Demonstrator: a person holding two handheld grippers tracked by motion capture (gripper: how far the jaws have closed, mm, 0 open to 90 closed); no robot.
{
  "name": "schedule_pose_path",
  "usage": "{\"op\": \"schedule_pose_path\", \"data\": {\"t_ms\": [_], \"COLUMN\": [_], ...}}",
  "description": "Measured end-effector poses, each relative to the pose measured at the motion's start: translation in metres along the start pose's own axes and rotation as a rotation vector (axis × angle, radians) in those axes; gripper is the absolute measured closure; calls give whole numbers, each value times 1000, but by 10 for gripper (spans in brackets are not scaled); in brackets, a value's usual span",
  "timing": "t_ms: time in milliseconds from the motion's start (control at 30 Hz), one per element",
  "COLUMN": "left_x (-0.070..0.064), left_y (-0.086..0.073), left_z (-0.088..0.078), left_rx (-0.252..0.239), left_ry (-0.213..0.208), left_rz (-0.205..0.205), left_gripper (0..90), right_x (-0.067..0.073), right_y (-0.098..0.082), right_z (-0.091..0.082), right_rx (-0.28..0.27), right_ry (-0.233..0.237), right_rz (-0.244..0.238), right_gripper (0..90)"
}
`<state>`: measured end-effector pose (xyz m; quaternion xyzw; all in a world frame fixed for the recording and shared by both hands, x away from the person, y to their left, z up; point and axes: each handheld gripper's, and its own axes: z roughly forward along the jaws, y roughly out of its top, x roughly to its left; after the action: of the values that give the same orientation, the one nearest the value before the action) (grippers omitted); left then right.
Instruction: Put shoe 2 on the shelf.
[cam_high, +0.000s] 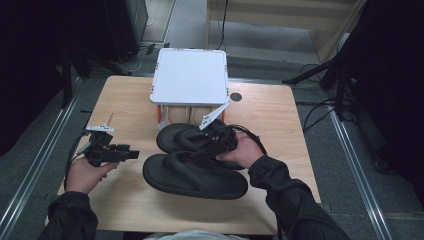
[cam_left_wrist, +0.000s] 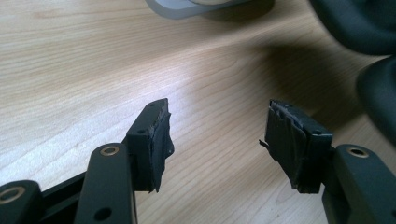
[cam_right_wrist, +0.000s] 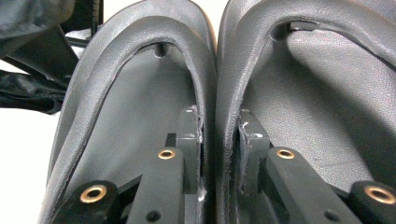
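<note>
- Left claw near the left edge of the surface, held level in the left hand, jaws apart with nothing between, just bare wood under them in the left gripper view.
- Right claw clamped on the two inner edges of both black flip-flops, pinching them side by side; the pads pressed against the straps.
- Right hand over the middle of the surface, wrapped round its claw.
- Near flip-flop in mid-surface, sole towards the near edge, toe pointing left.
- Far flip-flop right behind it, touching it along the inner edge.
- Grey-white box on orange-and-white legs at the far edge, just beyond the flip-flops.
- Dark round hole in the surface right of the box.
</note>
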<state>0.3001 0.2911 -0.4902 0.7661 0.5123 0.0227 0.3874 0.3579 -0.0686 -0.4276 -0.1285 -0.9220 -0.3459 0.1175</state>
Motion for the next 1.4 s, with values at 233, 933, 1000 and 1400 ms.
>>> {"op": "schedule_pose_path", "data": {"t_ms": [233, 933, 1000, 1400], "left_x": [1, 0, 1, 0], "left_y": [-4, -5, -5, -4], "left_z": [-4, -3, -3, -2], "left_rx": [-5, -2, -3, -5], "left_ry": [7, 5, 6, 0], "left_rz": [-7, -8, -5, -10], "left_gripper": [407, 407, 407, 407], "right_x": [0, -2, -5, -28], "right_y": [16, 72, 74, 93], "right_z": [-13, -58, -61, -75], "right_rx": [-13, -65, -71, -99], "right_ry": [24, -45, -55, -167], "right_rz": [17, 39, 49, 154], "right_gripper": [760, 759, 759, 759]}}
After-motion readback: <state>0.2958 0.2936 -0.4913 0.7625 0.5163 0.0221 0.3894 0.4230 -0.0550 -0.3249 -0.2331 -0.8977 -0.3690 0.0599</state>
